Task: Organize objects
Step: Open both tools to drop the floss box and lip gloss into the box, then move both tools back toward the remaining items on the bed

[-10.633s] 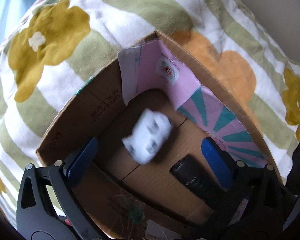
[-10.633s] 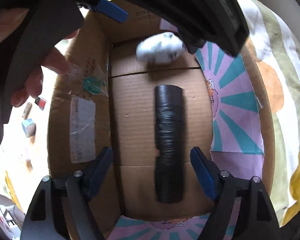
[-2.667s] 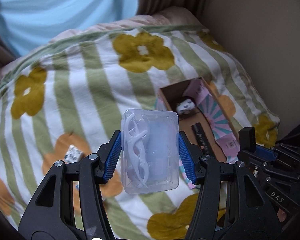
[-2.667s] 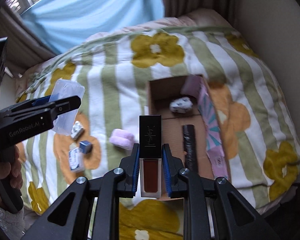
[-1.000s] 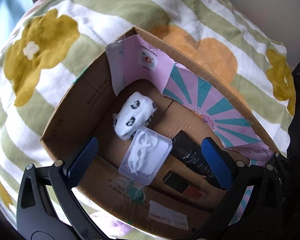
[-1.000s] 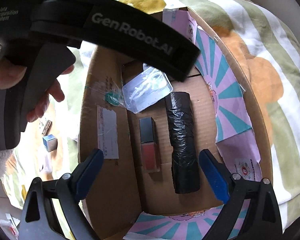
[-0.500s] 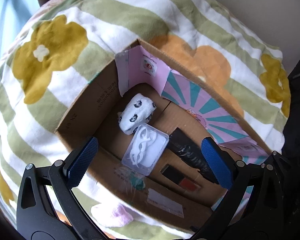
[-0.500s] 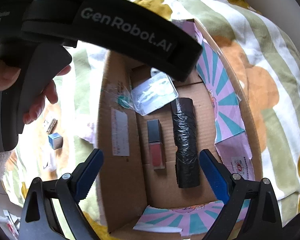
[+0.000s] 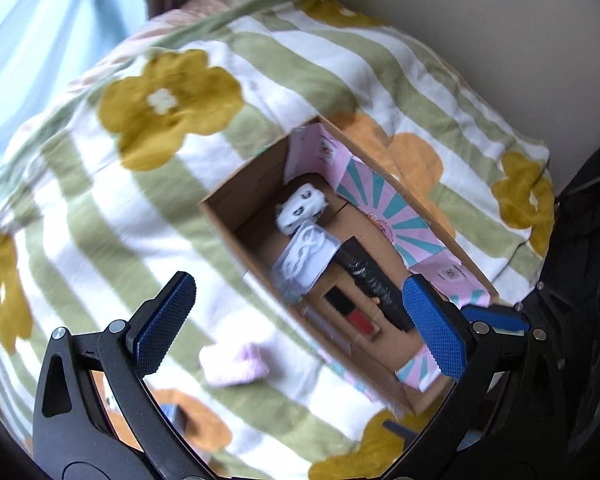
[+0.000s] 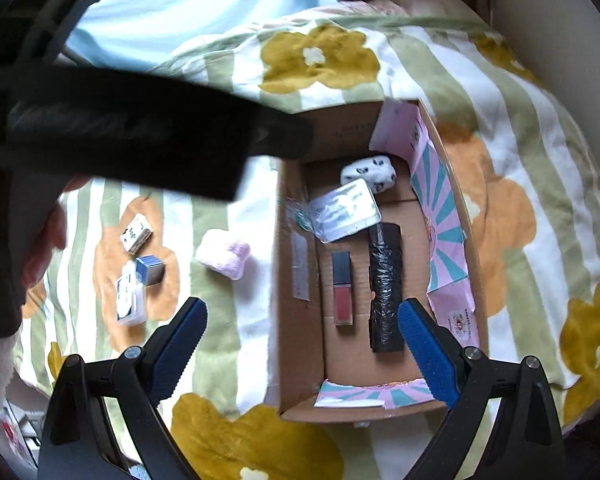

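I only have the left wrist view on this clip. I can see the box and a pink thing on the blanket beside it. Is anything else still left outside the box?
Observer: Yes. The right wrist view shows three small items on the blanket, left of the pink pouch: a patterned packet, a blue cube and a white container.
Operator: Are they spread out?
Observer: No, they cluster on one orange flower; the cube touches the container.
Operator: What is the red item in the box?
Observer: A dark-capped lip tint tube lying flat beside the black roll.
Operator: Is the right gripper carrying anything?
Observer: No, the right gripper is open and empty.
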